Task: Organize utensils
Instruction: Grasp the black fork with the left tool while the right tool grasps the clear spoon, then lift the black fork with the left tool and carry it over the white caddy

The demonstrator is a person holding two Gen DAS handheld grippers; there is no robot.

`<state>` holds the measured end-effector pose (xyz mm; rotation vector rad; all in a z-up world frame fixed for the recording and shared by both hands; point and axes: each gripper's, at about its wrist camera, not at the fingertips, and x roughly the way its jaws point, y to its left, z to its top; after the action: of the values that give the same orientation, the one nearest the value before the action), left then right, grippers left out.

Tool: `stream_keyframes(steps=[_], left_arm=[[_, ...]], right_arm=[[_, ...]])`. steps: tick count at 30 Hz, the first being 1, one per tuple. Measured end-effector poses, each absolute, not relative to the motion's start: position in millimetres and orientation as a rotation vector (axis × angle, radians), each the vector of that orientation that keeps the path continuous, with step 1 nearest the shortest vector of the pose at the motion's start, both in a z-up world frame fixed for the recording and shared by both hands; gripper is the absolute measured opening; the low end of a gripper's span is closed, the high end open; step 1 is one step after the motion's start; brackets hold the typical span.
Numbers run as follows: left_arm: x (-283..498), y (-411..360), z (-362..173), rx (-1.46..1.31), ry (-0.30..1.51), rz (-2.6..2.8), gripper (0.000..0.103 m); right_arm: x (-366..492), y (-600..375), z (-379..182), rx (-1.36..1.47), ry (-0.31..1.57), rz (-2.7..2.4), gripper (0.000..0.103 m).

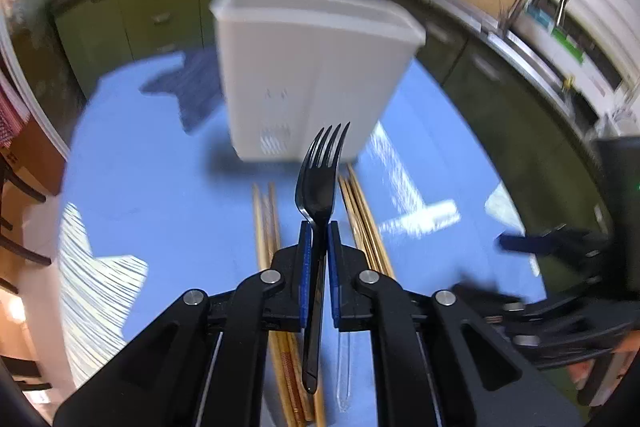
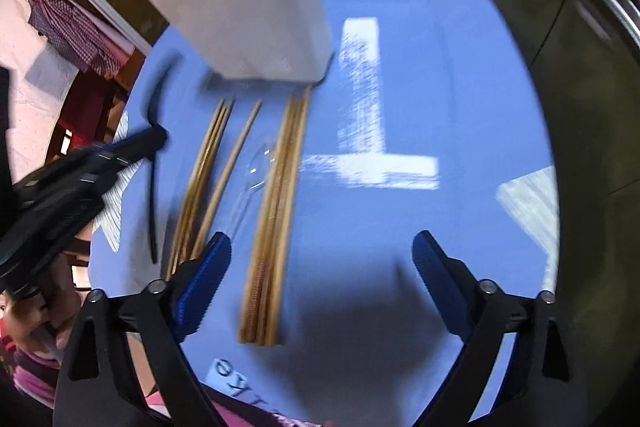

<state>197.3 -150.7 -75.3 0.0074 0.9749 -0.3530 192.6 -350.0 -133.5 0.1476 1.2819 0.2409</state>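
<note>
The left tongs (image 1: 318, 227) are clamped on a black plastic fork (image 1: 320, 179), tines up, lifted above the blue surface (image 1: 160, 187). The right tongs (image 2: 320, 259) stand wide apart with nothing between them, above a bundle of wooden chopsticks (image 2: 276, 211). A clear plastic spoon (image 2: 256, 171) and more chopsticks (image 2: 204, 179) lie just beside. The white holder (image 1: 312, 67) stands upright beyond them.

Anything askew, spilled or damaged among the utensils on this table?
Nothing damaged or spilled. One wooden chopstick lies angled apart from the two neat bundles, and a clear plastic spoon is wedged between them.
</note>
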Motion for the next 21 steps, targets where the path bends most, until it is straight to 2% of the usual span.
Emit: stream_keyframes(steps=[1,4,5,9,12,21], left_arm=[[192.7,-146.9,-72.9,0.007,0.956,-0.349,0.008],[187.7,-134.5,-59.8,0.007,0.914,-0.352,0.008],[183.7,-131.8,-56.9,0.009,0.907,-0.353,0.008],[170.4,-122.1,-51.7,0.039,0.863,-0.35,0.008],[168.3,-117.1,-51.2,0.039,0.854,-0.359,0.008],[165.2,-111.3,-51.8,0.041,0.846,-0.358,0.008]], right_arm=[[194.9,-345.5,-136.9,0.151,1.298,0.239,0.071],[205.7,-329.6,-147.3,0.173,1.349,0.215,0.052],[209.0,-325.8,-150.3,0.185,1.359,0.207,0.049],[221.2,-306.5,-163.9,0.253,1.413,0.213,0.043],[226.2,-295.2,-169.1,0.252,1.427,0.184,0.033],[239.6,-279.1,-178.6,0.271,1.449,0.147,0.031]])
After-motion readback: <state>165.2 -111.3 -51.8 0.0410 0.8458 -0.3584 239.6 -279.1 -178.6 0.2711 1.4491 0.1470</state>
